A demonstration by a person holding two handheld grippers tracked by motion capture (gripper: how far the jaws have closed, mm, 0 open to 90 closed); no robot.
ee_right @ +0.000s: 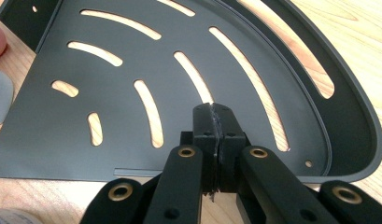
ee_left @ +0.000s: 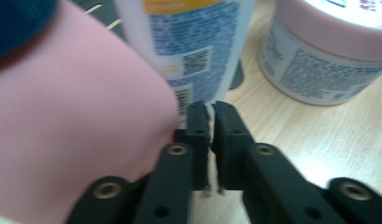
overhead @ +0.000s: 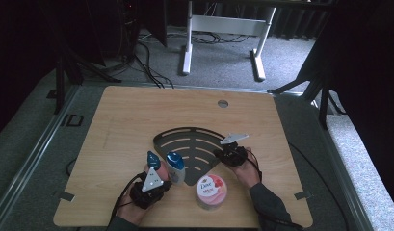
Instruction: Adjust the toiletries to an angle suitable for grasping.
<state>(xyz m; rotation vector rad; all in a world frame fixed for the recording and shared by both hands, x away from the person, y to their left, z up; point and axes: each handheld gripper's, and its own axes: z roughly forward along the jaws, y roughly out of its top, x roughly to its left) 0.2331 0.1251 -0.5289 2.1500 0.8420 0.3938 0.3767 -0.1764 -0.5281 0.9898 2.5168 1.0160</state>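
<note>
Standing by the tabletop [overhead: 137, 115], I watch a person working toiletries around a black slotted corner shelf [overhead: 190, 144] lying flat in the middle. My guess is that the job is loading the shelf, and that the step in hand is a pause between grasps, with nothing carried.

The left gripper [ee_left: 207, 116] has its fingers clenched together on nothing. A pink bottle with a blue cap [overhead: 153, 164] stands hard against its left side, outside the fingers. A white bottle with a blue cap [overhead: 176, 167] stands just ahead of the fingertips, at the shelf's near left corner; whether they touch it I cannot tell. Nearby to the right, a pink Dove jar [overhead: 210, 191] sits on the tabletop in front of the shelf.

The right gripper [ee_right: 212, 112] is also closed and empty. In the right gripper view its fingertips sit low over the slotted plate, toward the curved rim; contact is unclear.

The next move, as I judge it, calls for the left fingers to spread wide enough to take one bottle's body and to line up squarely on it. The two bottles stand close together, so bumping one while reaching for the other looks like the risk.
</note>
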